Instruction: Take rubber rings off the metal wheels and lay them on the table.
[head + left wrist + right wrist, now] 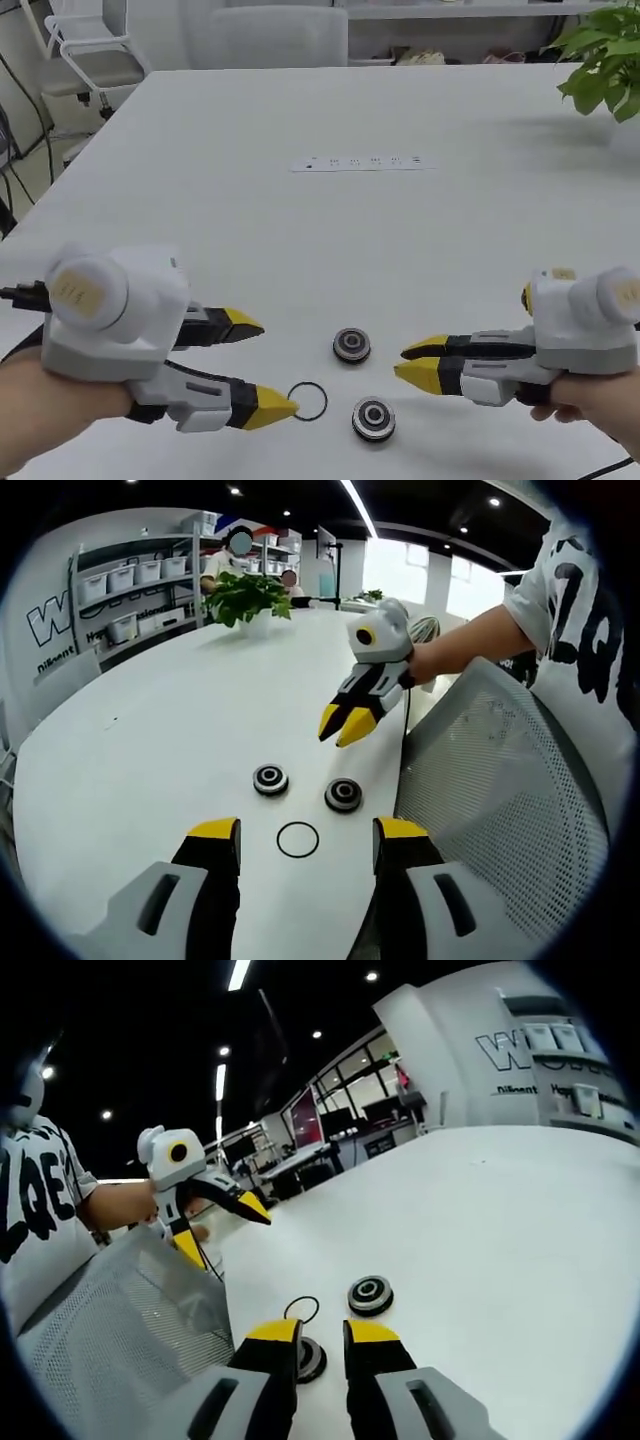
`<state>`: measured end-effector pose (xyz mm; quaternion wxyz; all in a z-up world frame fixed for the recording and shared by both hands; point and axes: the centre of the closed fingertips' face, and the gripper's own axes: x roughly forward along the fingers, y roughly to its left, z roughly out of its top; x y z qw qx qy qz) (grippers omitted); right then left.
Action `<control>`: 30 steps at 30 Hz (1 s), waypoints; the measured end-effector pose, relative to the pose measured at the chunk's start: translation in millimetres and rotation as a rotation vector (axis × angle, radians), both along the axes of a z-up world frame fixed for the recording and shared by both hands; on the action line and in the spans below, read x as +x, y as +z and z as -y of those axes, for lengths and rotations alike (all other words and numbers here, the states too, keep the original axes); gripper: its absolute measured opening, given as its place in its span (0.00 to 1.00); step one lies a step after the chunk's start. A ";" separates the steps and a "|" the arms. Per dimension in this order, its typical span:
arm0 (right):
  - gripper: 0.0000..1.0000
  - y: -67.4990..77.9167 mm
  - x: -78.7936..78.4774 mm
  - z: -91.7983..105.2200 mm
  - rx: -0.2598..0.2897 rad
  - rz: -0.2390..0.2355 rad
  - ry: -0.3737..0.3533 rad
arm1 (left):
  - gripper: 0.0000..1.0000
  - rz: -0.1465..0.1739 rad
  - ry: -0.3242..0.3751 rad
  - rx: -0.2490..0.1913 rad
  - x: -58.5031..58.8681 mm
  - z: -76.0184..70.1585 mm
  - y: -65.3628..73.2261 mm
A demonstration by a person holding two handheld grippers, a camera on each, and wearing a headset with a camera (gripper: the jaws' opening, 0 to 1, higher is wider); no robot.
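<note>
Two small round metal wheels [351, 345] with dark rims lie flat on the white tabletop [350, 230] between the grippers. One thin black rubber ring [308, 401] lies loose just beside the lower jaw tip of the left gripper [258, 365] — off its wheel, it seems, and set where it won't get in the way. The left gripper's jaws stand wide apart with nothing between them, pointed across at the wheels. The right gripper [418, 361] faces it from the other side, its jaws a narrow gap apart and likewise empty, tips just short of the wheels. Likely the pair is squared up so that one gripper can pin a wheel while the other peels its rubber. Room is lopsided: beyond both grippers the tabletop runs broad and bare out to a flush white socket strip [365, 162]. Behind them the near edge is close, with a grey mesh chair back [500, 770] just beside it — the wheel nearest the person [373, 419] sits near that drop.
</note>
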<state>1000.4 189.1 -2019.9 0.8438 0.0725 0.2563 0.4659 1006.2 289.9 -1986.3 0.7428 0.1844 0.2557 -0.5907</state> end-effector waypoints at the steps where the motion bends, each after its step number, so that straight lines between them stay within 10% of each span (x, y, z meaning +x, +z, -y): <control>1: 0.14 -1.0 -1.2 -0.3 -0.004 0.001 0.006 | 0.50 -0.003 -0.001 0.001 0.3 1.0 -0.4; 30: 0.18 -37.1 -23.4 1.6 -0.104 -0.011 0.102 | 0.47 -0.031 -0.112 0.053 -8.4 42.9 -26.7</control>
